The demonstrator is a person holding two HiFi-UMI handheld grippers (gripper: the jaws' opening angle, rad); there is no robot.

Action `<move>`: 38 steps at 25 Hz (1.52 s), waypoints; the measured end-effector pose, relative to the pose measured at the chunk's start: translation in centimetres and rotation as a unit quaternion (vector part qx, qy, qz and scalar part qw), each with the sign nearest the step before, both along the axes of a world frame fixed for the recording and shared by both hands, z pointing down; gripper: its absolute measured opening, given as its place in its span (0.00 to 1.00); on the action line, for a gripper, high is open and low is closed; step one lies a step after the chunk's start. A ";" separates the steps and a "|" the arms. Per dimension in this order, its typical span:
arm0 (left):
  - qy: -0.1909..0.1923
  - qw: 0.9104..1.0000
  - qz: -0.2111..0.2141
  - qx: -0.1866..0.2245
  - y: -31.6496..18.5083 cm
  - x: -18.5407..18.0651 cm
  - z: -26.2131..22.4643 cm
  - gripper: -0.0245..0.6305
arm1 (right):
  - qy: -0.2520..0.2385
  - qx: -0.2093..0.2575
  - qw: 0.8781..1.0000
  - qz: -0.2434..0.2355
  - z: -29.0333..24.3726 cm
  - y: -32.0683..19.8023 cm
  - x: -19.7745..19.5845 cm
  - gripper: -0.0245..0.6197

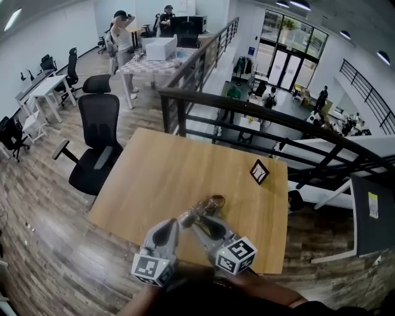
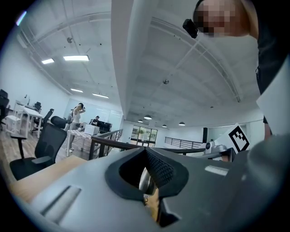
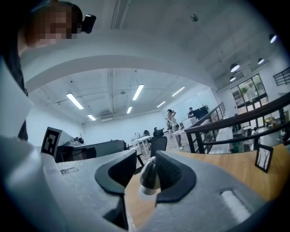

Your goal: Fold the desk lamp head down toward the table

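At the near edge of the surface, desk lamp lies low between both grippers. Right gripper released, lamp's metal tip between its jaws; left gripper clenched, grasp unclear. Fold looks near done. Next: confirm head down, back off

Two handheld grippers, the left gripper and the right gripper, share one wooden table with one desk lamp and one small framed card. Two black office chairs stand alongside, a nearer chair and a farther chair. Two people, a standing person and a dark-clothed person, occupy the far desks.
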State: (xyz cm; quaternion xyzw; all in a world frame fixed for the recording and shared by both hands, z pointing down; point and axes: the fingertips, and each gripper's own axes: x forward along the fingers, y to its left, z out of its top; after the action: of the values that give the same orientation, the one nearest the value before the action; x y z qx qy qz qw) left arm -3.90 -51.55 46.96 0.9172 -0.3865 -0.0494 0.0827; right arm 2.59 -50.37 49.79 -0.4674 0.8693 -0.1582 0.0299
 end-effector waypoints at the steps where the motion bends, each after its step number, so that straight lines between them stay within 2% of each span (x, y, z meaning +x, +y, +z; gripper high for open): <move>1: -0.003 1.000 0.013 0.000 -0.5 0.2 -0.2 0.04 | 0.002 -0.004 1.000 0.009 0.2 -0.4 0.1 0.23; 5: -0.011 0.998 0.063 -0.009 -2.1 0.9 -0.8 0.04 | 0.001 -0.035 0.998 0.043 1.5 -1.7 -0.2 0.31; 10: -0.008 0.992 0.122 -0.004 -3.9 1.4 -1.2 0.04 | 0.010 -0.052 0.994 0.096 2.0 -3.0 0.1 0.38; 17: -0.010 0.975 0.222 0.002 -4.8 1.2 -0.7 0.04 | 0.010 -0.069 0.981 0.181 3.0 -3.6 -0.7 0.41; 23: -0.009 0.960 0.281 -0.001 -4.4 1.7 -0.3 0.04 | 0.014 -0.073 0.974 0.212 3.7 -4.5 -0.4 0.41; 31: -0.006 0.950 0.313 -0.005 -4.5 1.5 -0.3 0.04 | 0.015 -0.079 0.974 0.213 3.6 -4.4 -0.4 0.38; 38: -0.005 0.951 0.309 -0.013 -5.0 0.3 0.0 0.04 | 0.050 -0.089 0.973 0.205 5.1 -3.6 -1.7 0.37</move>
State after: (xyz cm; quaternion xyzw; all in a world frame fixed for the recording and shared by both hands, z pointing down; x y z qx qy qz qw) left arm -3.63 -56.56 46.99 0.9909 -0.0849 -0.0117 0.1041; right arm 0.86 -54.01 54.90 -0.6436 0.7378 -0.2021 -0.0235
